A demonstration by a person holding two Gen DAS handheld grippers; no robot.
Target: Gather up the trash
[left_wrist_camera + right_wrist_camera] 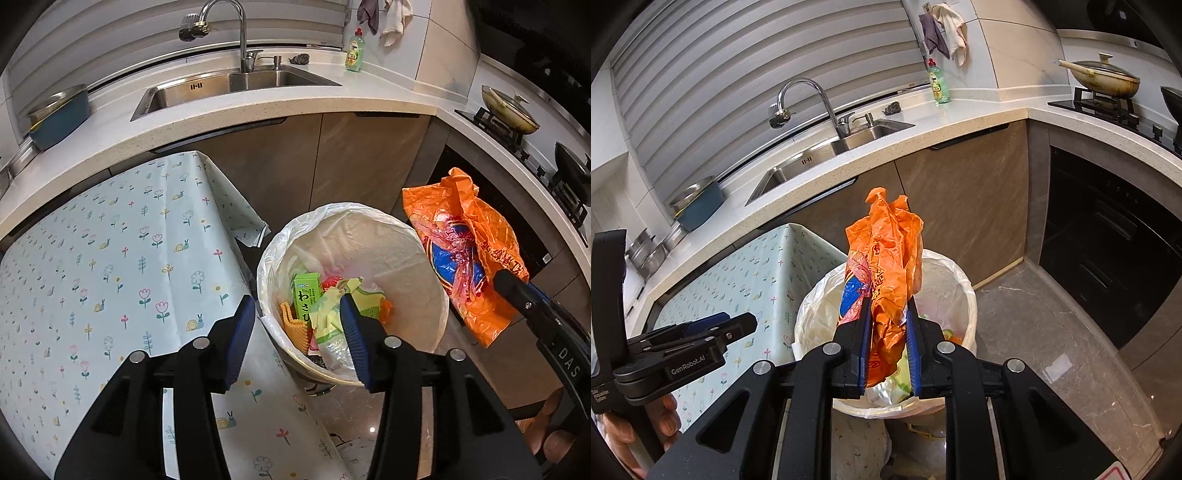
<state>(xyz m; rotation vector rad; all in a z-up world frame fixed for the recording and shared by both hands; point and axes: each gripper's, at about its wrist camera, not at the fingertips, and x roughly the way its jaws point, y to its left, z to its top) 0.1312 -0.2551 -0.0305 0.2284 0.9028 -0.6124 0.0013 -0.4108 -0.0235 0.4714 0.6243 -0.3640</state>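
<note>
Right gripper (888, 332) was clamped on the orange bag (886, 266) above the bin (964, 291); left gripper (297, 328) hung open, holding nothing. Next it probably just needed letting go.

Left gripper (299, 332) fingers spread, right gripper (888, 332) fingers clamped together

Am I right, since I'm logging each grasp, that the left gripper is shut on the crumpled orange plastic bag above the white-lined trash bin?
Not quite: the right gripper is shut on the crumpled orange plastic bag above the white-lined trash bin, as the right wrist view shows. The left gripper is open and holds nothing.
</note>
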